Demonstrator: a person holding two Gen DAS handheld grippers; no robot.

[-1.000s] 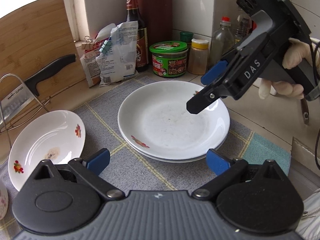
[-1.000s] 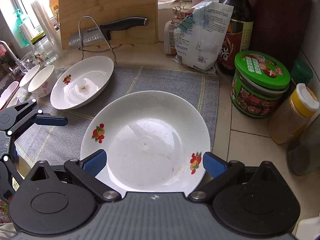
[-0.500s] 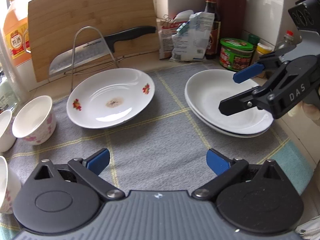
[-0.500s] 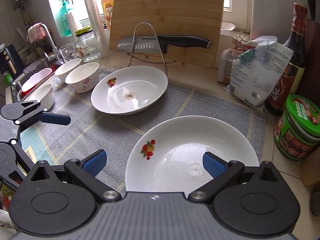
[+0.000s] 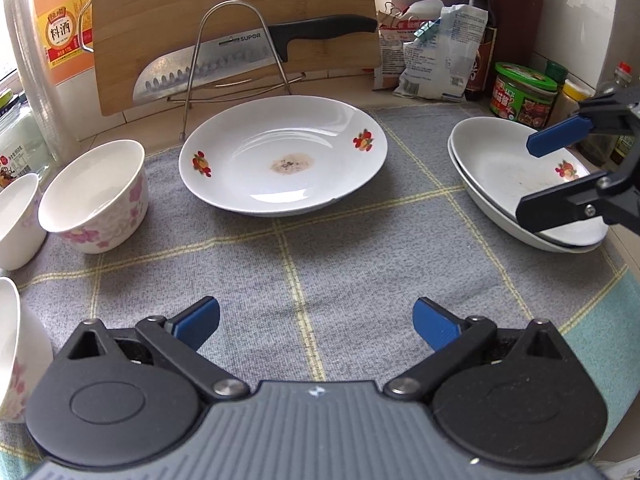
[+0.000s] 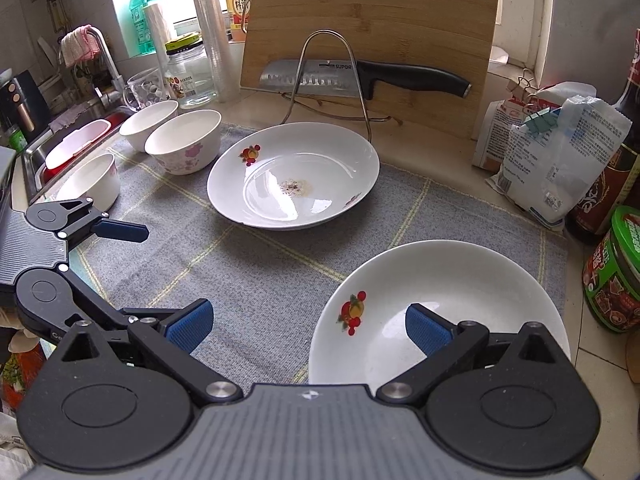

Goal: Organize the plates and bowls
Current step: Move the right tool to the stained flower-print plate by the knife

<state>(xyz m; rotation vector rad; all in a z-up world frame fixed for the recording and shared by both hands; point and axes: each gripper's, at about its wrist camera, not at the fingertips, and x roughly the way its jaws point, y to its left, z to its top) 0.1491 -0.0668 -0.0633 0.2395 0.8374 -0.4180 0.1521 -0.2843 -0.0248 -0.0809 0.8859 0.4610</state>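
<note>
Plates [image 5: 280, 160] and bowls [image 5: 96, 196] sit on a grey checked mat [image 5: 320, 260].

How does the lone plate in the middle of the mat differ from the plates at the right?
The middle plate lies single on the grey mat; the right plates are stacked, one nested in another. The middle plate has a brownish residue spot at its centre; the top right plate shows only faint specks. Both are white, shallow, with red fruit motifs.

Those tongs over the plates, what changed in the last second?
Both tongs, left and right, pulled back from the stacked plates, open and empty, bringing the single plate and bowls into view. No dish moved.
</note>
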